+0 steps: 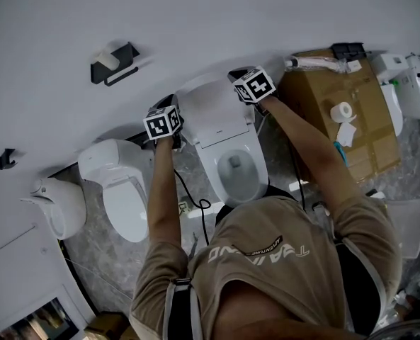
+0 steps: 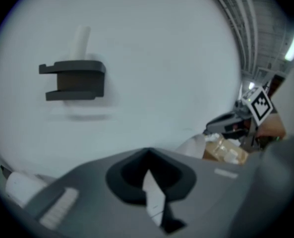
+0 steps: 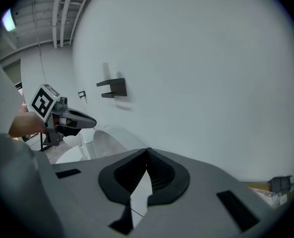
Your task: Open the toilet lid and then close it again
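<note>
With the tips of the left gripper and the right gripper closed together on nothing, the raised lid stood between them, so a slip off its smooth edge could probably let it slam down.

Head view overhead; gripper views toward wall

The person's back hides the front rim of the toilet bowl; the wall holder looks blurred.
</note>
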Tool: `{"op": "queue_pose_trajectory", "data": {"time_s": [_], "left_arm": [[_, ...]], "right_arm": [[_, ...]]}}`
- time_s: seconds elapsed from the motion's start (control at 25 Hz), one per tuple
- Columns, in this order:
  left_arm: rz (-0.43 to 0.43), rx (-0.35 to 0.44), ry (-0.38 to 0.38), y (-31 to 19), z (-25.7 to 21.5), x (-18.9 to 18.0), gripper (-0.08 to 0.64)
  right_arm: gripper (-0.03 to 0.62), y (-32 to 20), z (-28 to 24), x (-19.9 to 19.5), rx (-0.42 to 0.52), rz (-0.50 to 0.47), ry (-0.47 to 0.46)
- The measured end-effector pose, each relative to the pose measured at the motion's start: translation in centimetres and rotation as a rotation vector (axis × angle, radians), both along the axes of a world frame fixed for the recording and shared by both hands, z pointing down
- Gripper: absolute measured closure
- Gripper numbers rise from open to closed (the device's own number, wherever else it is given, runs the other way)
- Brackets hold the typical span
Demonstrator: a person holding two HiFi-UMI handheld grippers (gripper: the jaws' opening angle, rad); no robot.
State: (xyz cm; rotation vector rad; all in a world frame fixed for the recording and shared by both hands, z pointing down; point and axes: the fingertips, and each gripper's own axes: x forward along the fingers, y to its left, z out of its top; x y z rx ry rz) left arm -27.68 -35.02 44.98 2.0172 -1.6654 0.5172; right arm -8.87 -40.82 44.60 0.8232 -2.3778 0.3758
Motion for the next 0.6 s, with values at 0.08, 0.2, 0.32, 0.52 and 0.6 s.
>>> {"op": "queue_pose_trajectory", "data": {"time_s": [0.08, 0.2, 0.32, 0.52, 0.6], "left_arm": [[0.010, -0.019, -0.004, -0.6, 0.4, 0.0, 0.555], [0.024, -0.042, -0.008, -1.4, 0.6, 0.1, 0.555], [0.045, -0.064, -0.015, -1.9, 0.9, 0.5, 0.555], [0.070, -0.070, -0.016, -2.4, 1.2, 0.8, 0.555], [0.094, -0.076, -0.025, -2.4, 1.2, 1.0, 0.555]], "right_arm": [[0.578, -0.6, 0.1, -0.5, -0.010, -0.009, 0.000], [0.578, -1.3, 0.4, -1.1, -0.042, -0.035, 0.009], [0.578, -1.7, 1.0, -1.6, -0.082, -0.065, 0.014], [0.578, -3.1, 1.3, -1.4, -0.069, -0.061, 0.012], [0.578, -3.8, 1.3, -1.3, -0.074, -0.054, 0.006]]}}
